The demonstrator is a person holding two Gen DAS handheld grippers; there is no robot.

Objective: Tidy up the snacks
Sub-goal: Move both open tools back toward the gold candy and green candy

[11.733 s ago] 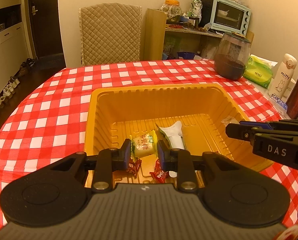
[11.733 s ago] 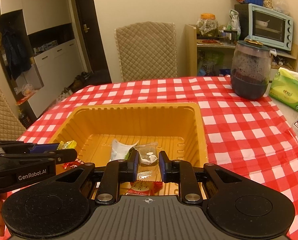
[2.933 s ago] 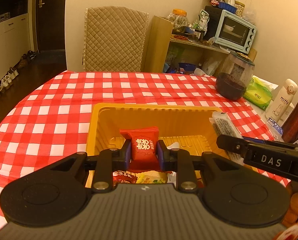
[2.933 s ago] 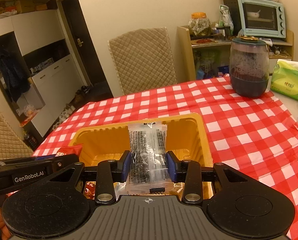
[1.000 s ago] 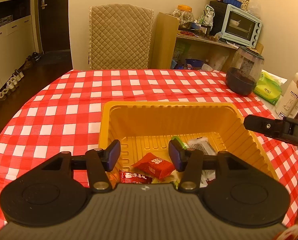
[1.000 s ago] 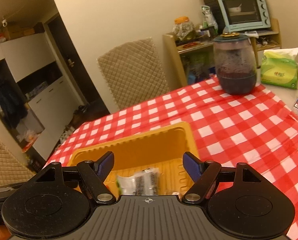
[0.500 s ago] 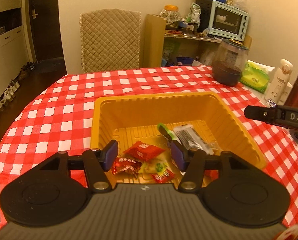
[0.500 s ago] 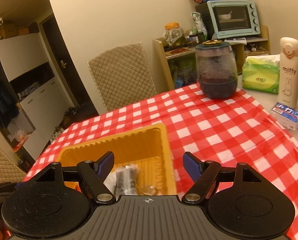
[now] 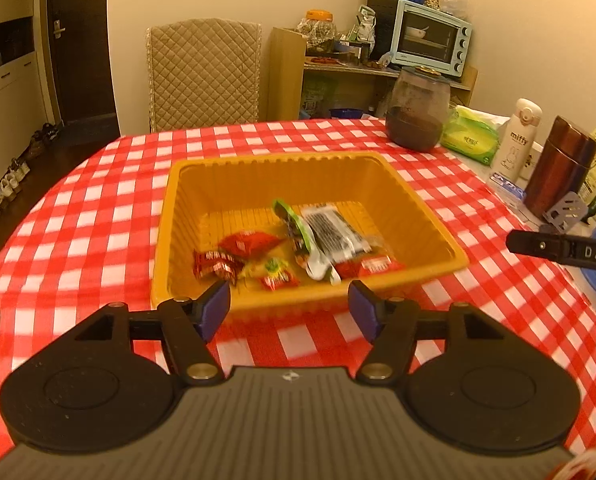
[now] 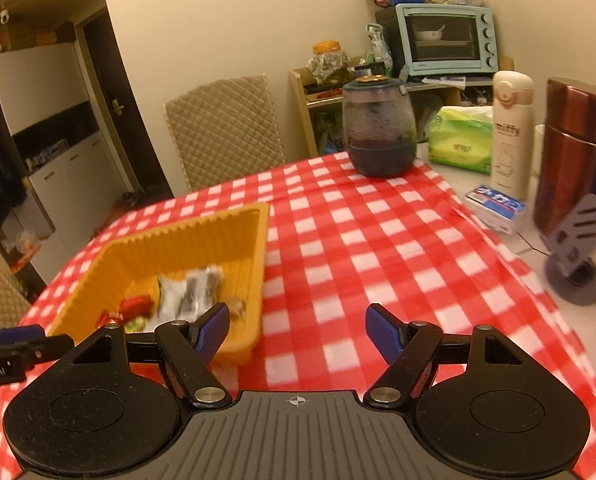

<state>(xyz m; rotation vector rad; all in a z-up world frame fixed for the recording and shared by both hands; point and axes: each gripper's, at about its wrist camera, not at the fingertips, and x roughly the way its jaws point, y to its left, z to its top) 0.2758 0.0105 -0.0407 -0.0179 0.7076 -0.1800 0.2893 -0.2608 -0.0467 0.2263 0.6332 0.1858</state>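
The yellow tray (image 9: 170,216) sits on the red-and-white checked tablecloth (image 9: 98,220) and serves as the anchor for everything else. Inside it, toward its near wall, lie the snacks: a clear packet with dark filling (image 9: 331,234) about mid-tray, a green-edged white packet (image 9: 298,236) touching its left side, a red pouch (image 9: 248,242) further left, a red candy wrapper (image 9: 214,264) at the near-left corner, a small yellow-green sweet (image 9: 276,268) just in front of the pouch, and a red-and-white packet (image 9: 371,266) against the near-right part of the wall. The left gripper (image 9: 290,308) hovers just in front of the tray's near wall, its jaws spread wide with nothing between them. The right gripper (image 10: 298,330) is off the tray's right side, over bare cloth, jaws likewise wide apart and empty; in its view the tray contents are blurred, so individual packets are hard to tell apart there. Beyond the tray's far-right corner stands a dark glass jar (image 9: 415,110), with a green tissue pack (image 9: 471,140), a white bottle (image 9: 515,140) and a brown flask (image 9: 559,166) further right of it.
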